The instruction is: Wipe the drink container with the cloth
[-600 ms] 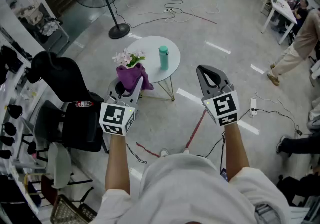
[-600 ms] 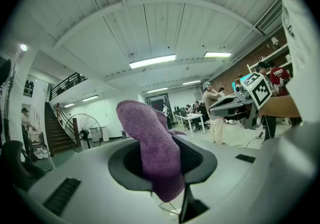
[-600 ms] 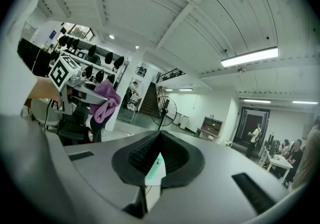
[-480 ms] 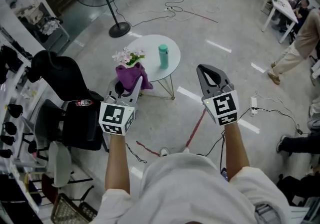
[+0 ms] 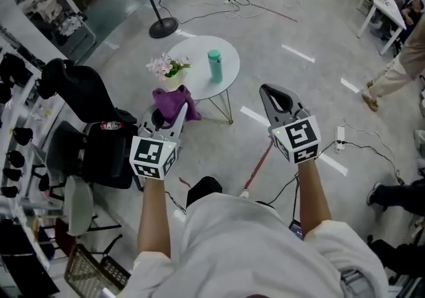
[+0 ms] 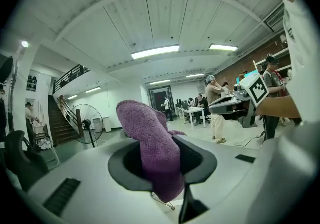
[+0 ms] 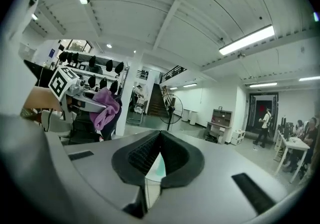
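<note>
The teal drink container (image 5: 214,66) stands upright on a small round white table (image 5: 199,84), well ahead of both grippers. My left gripper (image 5: 174,116) is shut on a purple cloth (image 5: 175,101), which bulges up between its jaws (image 6: 152,150) in the left gripper view. My right gripper (image 5: 274,95) is held at the same height to the right, jaws shut with nothing in them. In the right gripper view a sliver of the teal container (image 7: 158,166) shows below the shut right gripper's tips (image 7: 160,135). Neither gripper touches the container.
A vase of pale flowers (image 5: 167,68) shares the table. A black chair (image 5: 83,107) stands at the left beside a cluttered rack (image 5: 16,150). A standing fan (image 5: 159,21) is beyond the table. Cables (image 5: 262,164) cross the floor. A person (image 5: 398,58) walks at the right.
Table and fan have slid slightly up in the head view, and a dark shoe has appeared below between the arms. Both grippers hold the same pose, the cloth still held.
</note>
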The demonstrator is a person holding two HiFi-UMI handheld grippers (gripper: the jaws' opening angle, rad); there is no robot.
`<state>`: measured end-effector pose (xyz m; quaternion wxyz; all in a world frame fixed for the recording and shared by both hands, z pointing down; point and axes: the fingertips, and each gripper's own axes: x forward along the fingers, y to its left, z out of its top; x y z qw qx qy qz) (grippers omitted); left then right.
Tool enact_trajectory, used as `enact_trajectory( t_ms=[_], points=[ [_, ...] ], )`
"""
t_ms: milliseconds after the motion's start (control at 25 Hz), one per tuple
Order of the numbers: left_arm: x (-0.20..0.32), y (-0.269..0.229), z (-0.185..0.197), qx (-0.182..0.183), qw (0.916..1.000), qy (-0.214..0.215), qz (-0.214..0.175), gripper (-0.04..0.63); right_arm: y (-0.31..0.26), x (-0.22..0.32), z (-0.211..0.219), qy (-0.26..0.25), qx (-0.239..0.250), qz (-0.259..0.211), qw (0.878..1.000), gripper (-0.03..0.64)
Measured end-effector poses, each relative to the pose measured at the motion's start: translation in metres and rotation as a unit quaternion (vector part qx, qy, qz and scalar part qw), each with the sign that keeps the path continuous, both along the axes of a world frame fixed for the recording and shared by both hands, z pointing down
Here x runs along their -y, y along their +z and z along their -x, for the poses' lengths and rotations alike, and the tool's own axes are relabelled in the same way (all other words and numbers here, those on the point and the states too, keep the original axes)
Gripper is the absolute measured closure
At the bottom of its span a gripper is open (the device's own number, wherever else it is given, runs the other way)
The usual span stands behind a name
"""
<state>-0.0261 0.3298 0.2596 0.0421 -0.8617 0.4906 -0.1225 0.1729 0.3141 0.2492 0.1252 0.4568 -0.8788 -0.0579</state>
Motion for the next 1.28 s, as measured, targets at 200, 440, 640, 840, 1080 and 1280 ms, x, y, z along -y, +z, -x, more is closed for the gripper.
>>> enact_trajectory(
  t_ms=[200, 440, 640, 840, 1080, 1280],
  points=[
    [0.034, 0.0, -0.006, -0.003, 1.0, 0.004, -0.005, 0.468, 0.001, 0.032, 0.001, -0.026, 0.032, 0.002, 0.999, 0.604],
    [0.111, 0.013, 0.007, -0.007, 0.9999, 0.008, -0.004, 0.467, 0.015, 0.104, 0.027, -0.034, 0.022, 0.001, 0.999, 0.603],
    [0.205, 0.015, 0.032, -0.019, 0.9996, 0.019, -0.003, 0.466, 0.024, 0.187, 0.059, -0.028, 0.023, 0.027, 0.999, 0.603],
    [0.29, 0.018, 0.06, -0.018, 0.999, 0.041, 0.008, 0.467, 0.034, 0.268, 0.093, -0.007, 0.017, 0.057, 0.998, 0.604],
    [0.366, 0.034, 0.08, -0.033, 0.9975, 0.055, 0.031, 0.466, 0.065, 0.327, 0.119, 0.004, -0.007, 0.073, 0.997, 0.599],
    [0.402, 0.072, 0.065, -0.039, 0.9923, 0.086, 0.08, 0.466, 0.129, 0.346, 0.134, -0.023, -0.069, 0.147, 0.987, 0.359]
  ],
)
